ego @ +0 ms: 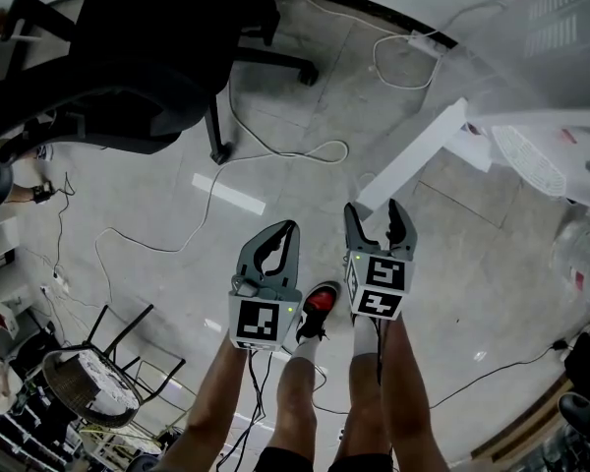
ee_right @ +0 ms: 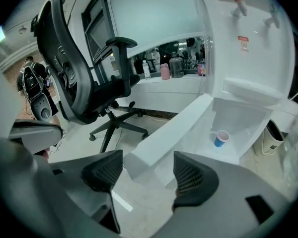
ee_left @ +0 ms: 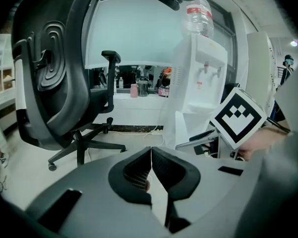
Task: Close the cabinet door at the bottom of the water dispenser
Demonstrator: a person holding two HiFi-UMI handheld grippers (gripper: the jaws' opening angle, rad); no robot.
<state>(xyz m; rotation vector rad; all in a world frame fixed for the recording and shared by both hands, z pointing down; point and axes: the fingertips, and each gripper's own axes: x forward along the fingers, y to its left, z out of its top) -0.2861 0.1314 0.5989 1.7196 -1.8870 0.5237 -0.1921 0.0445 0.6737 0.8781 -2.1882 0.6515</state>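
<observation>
water dispenser (ego: 560, 57) cut off by head view's right edge, its top washed out. office chair (ego: 128, 47) runs off top-left. shoe (ego: 320, 303) half behind left gripper (ego: 291, 226). in left gripper view, marker cube (ee_left: 237, 117) of right gripper (ego: 374, 206) covers the dispenser's lower right.

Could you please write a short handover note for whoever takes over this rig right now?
Left gripper: shut, empty, touching nothing.
Right gripper: open, aimed at the free end of the cabinet door; its pads are not on it.
Cabinet door: wide open at the foot of the water dispenser. A blue cup stands inside the cabinet.
Done: nothing yet.
Left: bring the right gripper to the door and swing it shut. The cup looks set back far enough to clear, but check.
</observation>
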